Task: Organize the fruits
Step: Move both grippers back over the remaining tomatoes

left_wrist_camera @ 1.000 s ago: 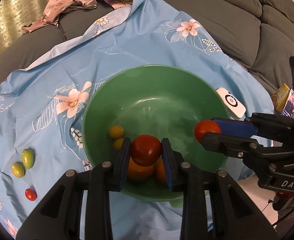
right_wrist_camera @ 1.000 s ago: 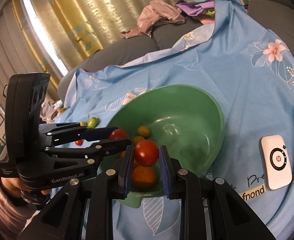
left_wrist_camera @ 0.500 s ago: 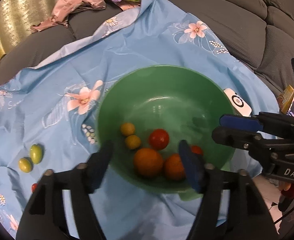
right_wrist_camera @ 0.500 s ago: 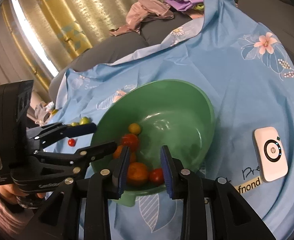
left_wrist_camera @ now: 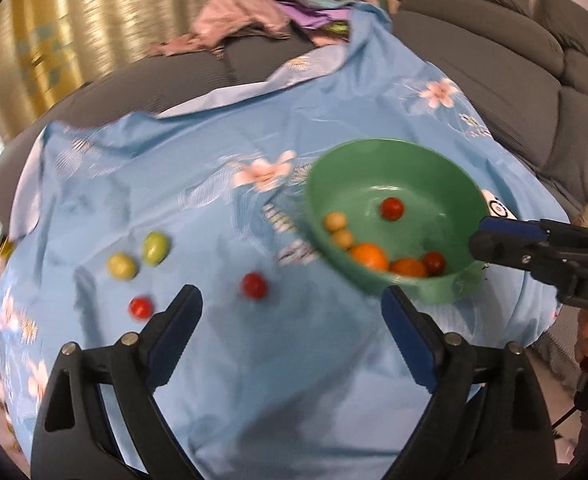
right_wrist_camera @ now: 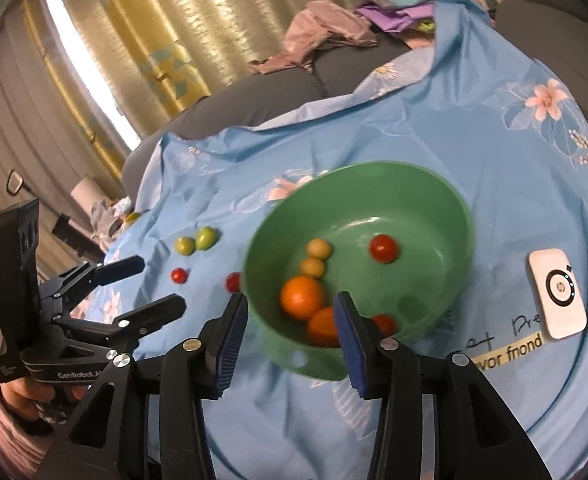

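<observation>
Six fruits lie in the green bowl [right_wrist_camera: 445,216]: two oranges [right_wrist_camera: 301,297] and a red tomato [right_wrist_camera: 385,324] along its near wall, two small yellow fruits [right_wrist_camera: 317,249] to the left, and another red tomato [right_wrist_camera: 383,249] alone toward the middle. The bowl stands upright, mouth up, on the blue floral cloth [left_wrist_camera: 254,380].

Out on the cloth to the left of the bowl lie four more: two red tomatoes [left_wrist_camera: 254,285], well apart from each other, and farther left two green fruits [left_wrist_camera: 156,248] just beside one another. The farther green one is oval, its long axis running near to far with a slight lean; the other fruits are round and show no direction.

The left gripper [left_wrist_camera: 292,306] hangs over bare cloth, its jaws spread wide and opening further, with nothing between them. The right gripper [right_wrist_camera: 290,316] sits at the near rim of the bowl, jaws parted and opening, nothing clamped in them; the oranges show beyond the gap.

The cloth covers a grey sofa [left_wrist_camera: 533,48]. A white device [right_wrist_camera: 557,294] lies on the cloth right of the bowl. Crumpled clothes [right_wrist_camera: 325,36] are heaped at the far edge, and gold curtains [right_wrist_camera: 182,20] hang behind.
</observation>
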A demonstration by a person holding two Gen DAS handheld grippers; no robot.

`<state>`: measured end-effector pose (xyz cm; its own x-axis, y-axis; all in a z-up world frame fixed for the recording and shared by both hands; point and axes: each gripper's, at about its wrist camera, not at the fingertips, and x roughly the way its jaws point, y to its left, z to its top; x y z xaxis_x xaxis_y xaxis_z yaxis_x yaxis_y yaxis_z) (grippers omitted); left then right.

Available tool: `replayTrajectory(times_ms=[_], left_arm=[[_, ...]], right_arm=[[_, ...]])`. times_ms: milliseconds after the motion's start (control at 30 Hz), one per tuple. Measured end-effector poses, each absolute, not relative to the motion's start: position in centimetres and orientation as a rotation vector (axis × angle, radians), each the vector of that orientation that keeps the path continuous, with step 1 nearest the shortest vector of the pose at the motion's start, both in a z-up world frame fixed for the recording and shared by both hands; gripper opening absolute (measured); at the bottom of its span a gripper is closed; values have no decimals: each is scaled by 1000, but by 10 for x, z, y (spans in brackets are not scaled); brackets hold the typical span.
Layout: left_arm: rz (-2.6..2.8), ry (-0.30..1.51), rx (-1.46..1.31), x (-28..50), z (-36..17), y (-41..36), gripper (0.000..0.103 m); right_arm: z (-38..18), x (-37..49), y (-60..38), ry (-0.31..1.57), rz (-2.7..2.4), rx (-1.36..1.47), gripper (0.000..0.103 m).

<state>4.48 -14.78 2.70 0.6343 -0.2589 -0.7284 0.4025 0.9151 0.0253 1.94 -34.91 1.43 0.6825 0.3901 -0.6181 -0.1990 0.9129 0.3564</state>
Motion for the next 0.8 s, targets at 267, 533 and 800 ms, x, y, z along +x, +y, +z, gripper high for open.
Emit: replayTrajectory(times_ms=[267,533,800], left_arm=[[-251,825,48,12,12,-70,100],[-162,883,-92,-15,-14,-7,100],[-135,874,-95,-25,-23,13,100]], right_arm=[[20,6,-295,760,428,175,50],[5,8,-250,838,472,100,50],[-10,14,-218,895,463,57,50]])
